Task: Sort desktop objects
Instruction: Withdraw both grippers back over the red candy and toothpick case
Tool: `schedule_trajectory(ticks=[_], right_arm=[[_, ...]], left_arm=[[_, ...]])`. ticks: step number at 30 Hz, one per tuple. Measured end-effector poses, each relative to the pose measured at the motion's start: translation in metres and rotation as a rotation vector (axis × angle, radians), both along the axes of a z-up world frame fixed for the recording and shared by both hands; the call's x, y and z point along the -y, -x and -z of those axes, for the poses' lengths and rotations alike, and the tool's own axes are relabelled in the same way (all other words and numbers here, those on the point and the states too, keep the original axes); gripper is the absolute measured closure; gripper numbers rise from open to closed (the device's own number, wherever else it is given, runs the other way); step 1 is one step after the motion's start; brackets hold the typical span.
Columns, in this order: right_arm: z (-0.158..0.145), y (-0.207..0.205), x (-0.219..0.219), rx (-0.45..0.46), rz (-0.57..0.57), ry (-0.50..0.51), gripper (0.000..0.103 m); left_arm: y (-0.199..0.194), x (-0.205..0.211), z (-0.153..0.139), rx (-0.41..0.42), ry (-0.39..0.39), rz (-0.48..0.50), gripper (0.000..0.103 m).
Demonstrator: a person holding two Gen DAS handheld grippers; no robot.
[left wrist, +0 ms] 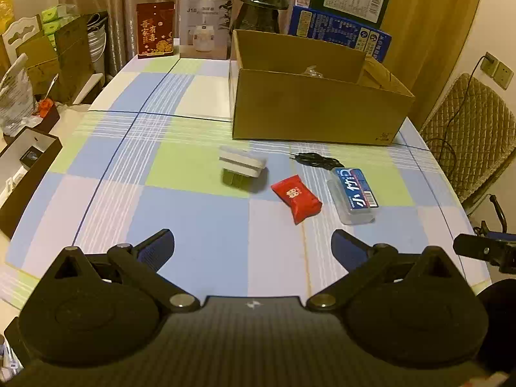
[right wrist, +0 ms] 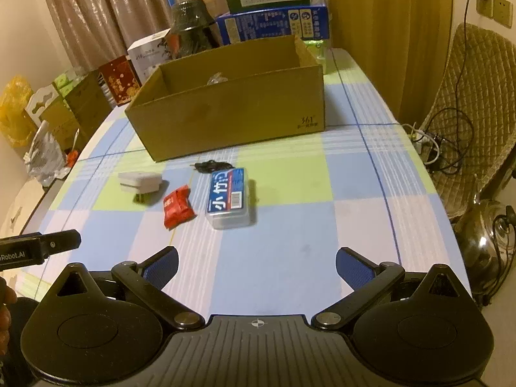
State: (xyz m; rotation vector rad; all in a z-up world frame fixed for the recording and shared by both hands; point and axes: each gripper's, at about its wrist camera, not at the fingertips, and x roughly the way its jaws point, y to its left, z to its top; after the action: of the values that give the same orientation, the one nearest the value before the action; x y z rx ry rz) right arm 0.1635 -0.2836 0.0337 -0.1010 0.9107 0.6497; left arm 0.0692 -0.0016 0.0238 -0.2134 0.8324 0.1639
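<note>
On the checked tablecloth lie a white brush-like block [left wrist: 242,167] [right wrist: 139,183], a red snack packet [left wrist: 296,198] [right wrist: 176,207], a clear box with a blue label [left wrist: 354,194] [right wrist: 229,197] and a black cable with a plug [left wrist: 316,160] [right wrist: 211,165]. Behind them stands an open cardboard box [left wrist: 316,109] [right wrist: 232,113] with something clear inside. My left gripper [left wrist: 253,246] is open and empty, short of the objects. My right gripper [right wrist: 256,264] is open and empty, also short of them.
Boxes and a dark vase [left wrist: 262,3] stand at the table's far edge. A padded chair [right wrist: 477,96] and a metal kettle [right wrist: 483,238] are to the right. Cartons and bags [left wrist: 19,96] crowd the left side. A part of the other gripper [right wrist: 38,245] shows at left.
</note>
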Motion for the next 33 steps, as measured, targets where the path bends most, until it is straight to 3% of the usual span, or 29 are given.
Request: schedule_trajectory(ticks=[33], right_arm=[[0.01,-0.007,-0.015,-0.011,-0.026,0.016,0.002]], left_arm=[[-0.011,0.004,0.01,-0.033,0.003,0.025,0.001]])
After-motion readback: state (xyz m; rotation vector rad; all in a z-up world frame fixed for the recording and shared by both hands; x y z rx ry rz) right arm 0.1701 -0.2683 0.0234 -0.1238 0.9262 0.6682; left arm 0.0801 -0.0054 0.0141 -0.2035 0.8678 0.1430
